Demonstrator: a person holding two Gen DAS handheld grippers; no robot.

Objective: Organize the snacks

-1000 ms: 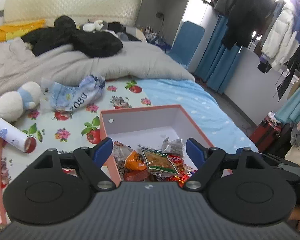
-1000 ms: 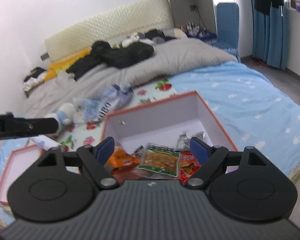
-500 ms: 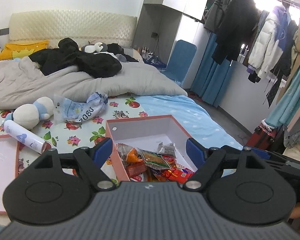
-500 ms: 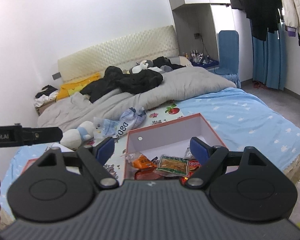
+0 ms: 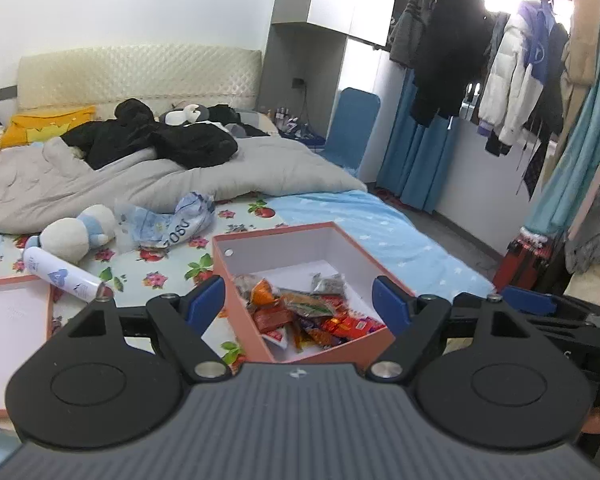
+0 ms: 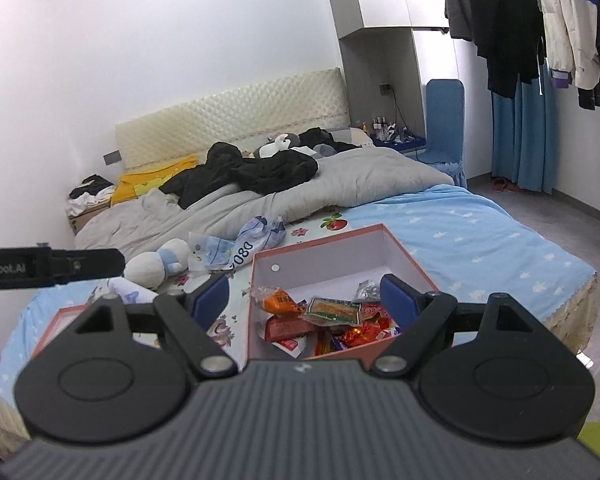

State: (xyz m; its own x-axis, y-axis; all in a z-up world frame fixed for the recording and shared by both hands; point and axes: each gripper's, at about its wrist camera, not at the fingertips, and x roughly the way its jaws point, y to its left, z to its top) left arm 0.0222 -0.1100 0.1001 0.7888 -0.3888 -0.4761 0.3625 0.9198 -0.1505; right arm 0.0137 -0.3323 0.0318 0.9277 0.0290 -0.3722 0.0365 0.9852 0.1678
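The crumpled blue-and-white plastic bag (image 6: 244, 246) on the bed shows the digits "080", seen upside down in the left wrist view. The dark bar of the left-hand tool, reaching in at the left edge of the right wrist view, carries white lettering ending "Robot.AI". The snack wrappers have print too small to read.

The pink box (image 5: 318, 236) sits open on the floral sheet (image 5: 156, 280) near the foot of the bed, one corner turned toward the grippers, its long sides running away toward the grey duvet (image 5: 260, 168). The snacks (image 5: 304, 316) lie heaped in its near corner, in orange, red and green packets; the far half of the white floor is bare. The green packet (image 6: 334, 309) lies flat across the heap.

The left gripper (image 5: 298, 300) and right gripper (image 6: 304, 296) both have their jaws wide apart and hold nothing; in both views the box and snacks lie beyond the blue fingertips, framed between them, not touched.

The pink lid (image 5: 8, 320) lies flat to the left, beside a white bottle (image 5: 60, 276) lying on its side and a plush toy (image 5: 76, 232).
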